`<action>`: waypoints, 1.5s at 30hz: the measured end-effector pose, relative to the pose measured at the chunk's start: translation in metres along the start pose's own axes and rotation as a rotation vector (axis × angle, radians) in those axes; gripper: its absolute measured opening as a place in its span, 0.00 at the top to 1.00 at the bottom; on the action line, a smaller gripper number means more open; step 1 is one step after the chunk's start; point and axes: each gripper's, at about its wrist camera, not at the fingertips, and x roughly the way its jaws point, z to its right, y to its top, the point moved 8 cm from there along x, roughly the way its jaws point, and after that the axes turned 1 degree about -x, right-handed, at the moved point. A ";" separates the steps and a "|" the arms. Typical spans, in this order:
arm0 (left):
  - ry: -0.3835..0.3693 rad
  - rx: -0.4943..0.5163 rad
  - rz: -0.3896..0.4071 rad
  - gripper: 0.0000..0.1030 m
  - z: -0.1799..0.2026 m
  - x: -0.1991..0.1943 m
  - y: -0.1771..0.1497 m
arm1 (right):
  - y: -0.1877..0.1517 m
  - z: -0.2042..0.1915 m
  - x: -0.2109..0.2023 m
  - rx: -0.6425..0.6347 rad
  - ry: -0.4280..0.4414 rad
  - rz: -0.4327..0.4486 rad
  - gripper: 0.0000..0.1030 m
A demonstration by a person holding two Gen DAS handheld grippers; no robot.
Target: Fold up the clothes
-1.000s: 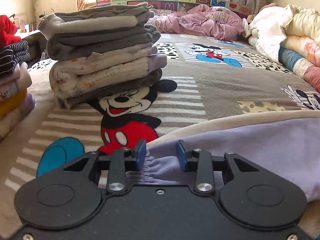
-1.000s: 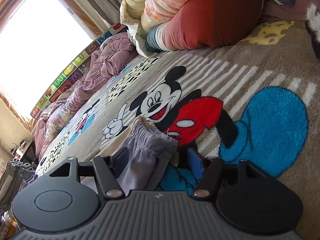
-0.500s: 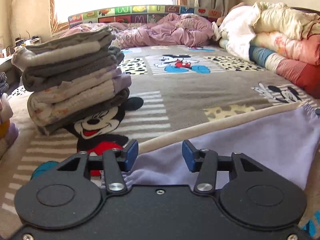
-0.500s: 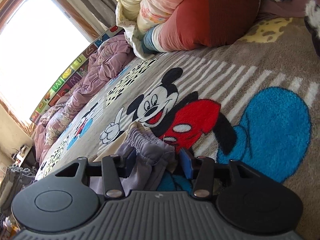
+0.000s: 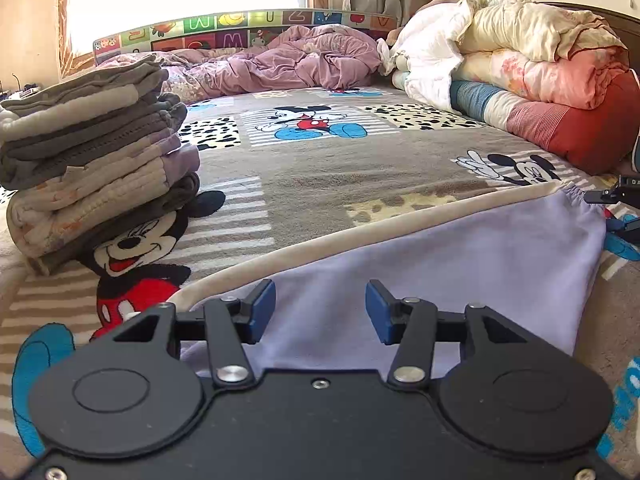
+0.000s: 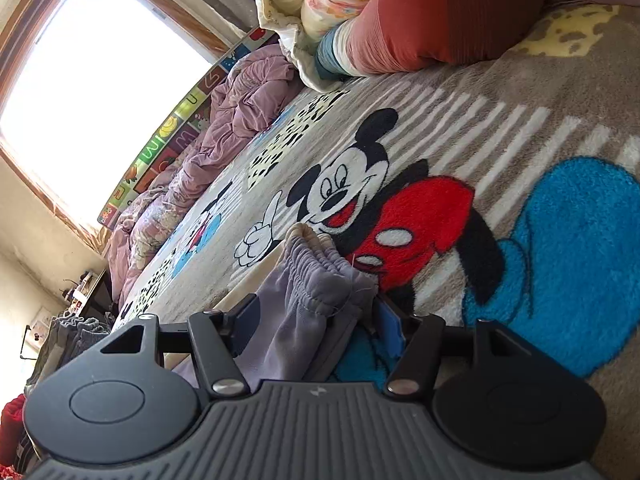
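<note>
A lavender garment [image 5: 440, 264] with a beige edge lies spread flat on the Mickey Mouse blanket [image 5: 340, 172]. My left gripper [image 5: 320, 312] is open just above one end of it, and nothing is pinched between its blue pads. The gathered elastic waistband [image 6: 320, 276] at the other end is bunched up between the fingers of my right gripper [image 6: 316, 320]. That gripper's fingers stand wide apart, so it is open. In the left wrist view the right gripper [image 5: 612, 210] shows at the garment's far corner.
A stack of folded clothes [image 5: 92, 152] stands on the bed to the left. Rolled quilts and a red bolster [image 5: 560, 92] line the right side. A crumpled purple duvet [image 5: 300, 60] lies at the far end under the window.
My left gripper has drawn back and swung right, and its fingers have spread a little wider. The garment now lies stretched out flat. The right gripper has barely moved.
</note>
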 end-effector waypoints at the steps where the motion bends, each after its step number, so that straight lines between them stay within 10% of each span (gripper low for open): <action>1: -0.002 0.002 0.000 0.53 0.001 0.000 0.000 | 0.000 -0.001 0.003 -0.012 0.002 -0.001 0.40; 11: 0.026 -0.090 0.011 0.53 -0.008 -0.019 0.002 | 0.000 0.003 0.001 0.028 0.043 0.003 0.75; 21: -0.035 -0.350 0.076 0.53 -0.039 -0.064 0.008 | 0.010 -0.046 -0.037 -0.045 0.130 0.109 0.77; 31: -0.110 -0.583 0.155 0.51 -0.105 -0.078 0.001 | -0.013 -0.194 -0.052 -0.264 0.199 0.111 0.77; 45: -0.164 -0.763 0.212 0.46 -0.163 -0.104 -0.010 | -0.161 -0.339 -0.006 -0.640 0.221 -0.069 0.77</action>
